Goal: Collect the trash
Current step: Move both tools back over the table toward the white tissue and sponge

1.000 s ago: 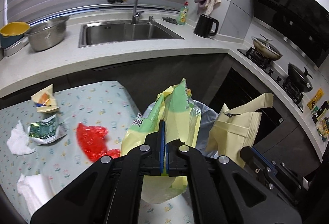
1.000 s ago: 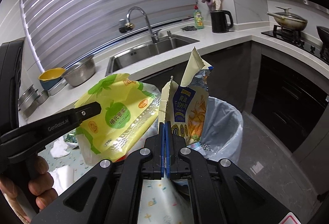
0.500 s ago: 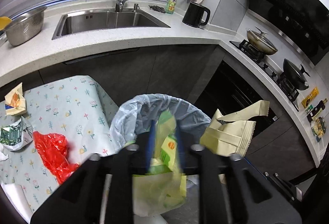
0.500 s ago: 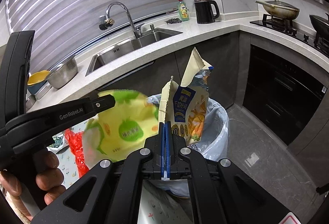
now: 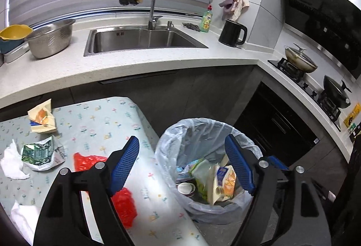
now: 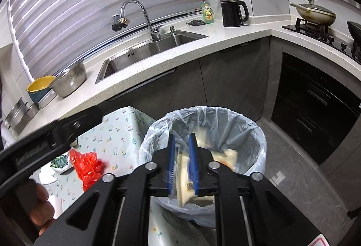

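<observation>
Over the lined trash bin (image 5: 203,133) the left gripper (image 5: 181,165) hangs spread wide, empty. The right gripper (image 6: 181,164) stands slightly parted, a yellow snack bag (image 6: 183,180) blurred between its jaws. Beside the bin, the red plastic bag (image 5: 123,200) looks light and crumply; pinch a raised fold.

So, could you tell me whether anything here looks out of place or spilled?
Only the litter still on the table: a red plastic bag, crumpled wrappers and white tissues. The bin stands upright and nothing has spilled beside it.
</observation>
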Action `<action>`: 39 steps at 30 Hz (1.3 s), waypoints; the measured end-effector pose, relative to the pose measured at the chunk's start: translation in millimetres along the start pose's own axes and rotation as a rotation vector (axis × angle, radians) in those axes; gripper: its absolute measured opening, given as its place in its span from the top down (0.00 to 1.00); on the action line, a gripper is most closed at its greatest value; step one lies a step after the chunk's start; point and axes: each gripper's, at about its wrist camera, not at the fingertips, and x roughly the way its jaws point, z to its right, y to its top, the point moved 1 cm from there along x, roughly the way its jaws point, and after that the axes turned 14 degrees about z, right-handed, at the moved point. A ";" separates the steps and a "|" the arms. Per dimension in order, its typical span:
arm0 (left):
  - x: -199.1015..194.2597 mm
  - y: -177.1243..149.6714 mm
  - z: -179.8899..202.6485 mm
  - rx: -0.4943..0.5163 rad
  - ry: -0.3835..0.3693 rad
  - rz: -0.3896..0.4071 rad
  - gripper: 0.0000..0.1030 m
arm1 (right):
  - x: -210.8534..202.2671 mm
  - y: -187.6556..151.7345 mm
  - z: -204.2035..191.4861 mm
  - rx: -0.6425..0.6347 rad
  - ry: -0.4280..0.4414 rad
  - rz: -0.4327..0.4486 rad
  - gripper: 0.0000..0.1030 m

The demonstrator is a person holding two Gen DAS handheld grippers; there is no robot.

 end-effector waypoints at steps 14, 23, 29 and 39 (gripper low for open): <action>-46.2 -4.6 -53.7 -0.038 0.118 0.030 0.18 | -32.3 1.4 -51.8 -0.061 0.048 0.037 0.64; -92.6 -12.5 -105.0 -0.073 0.218 0.043 0.14 | -53.8 -16.8 -97.6 -0.083 0.110 0.018 0.54; -122.7 -29.7 -146.3 -0.108 0.290 0.028 0.13 | -65.9 -33.2 -127.6 -0.108 0.152 -0.004 0.52; -165.2 -69.5 -216.6 -0.200 0.412 -0.014 0.12 | -80.1 -63.5 -167.3 -0.146 0.201 -0.048 0.52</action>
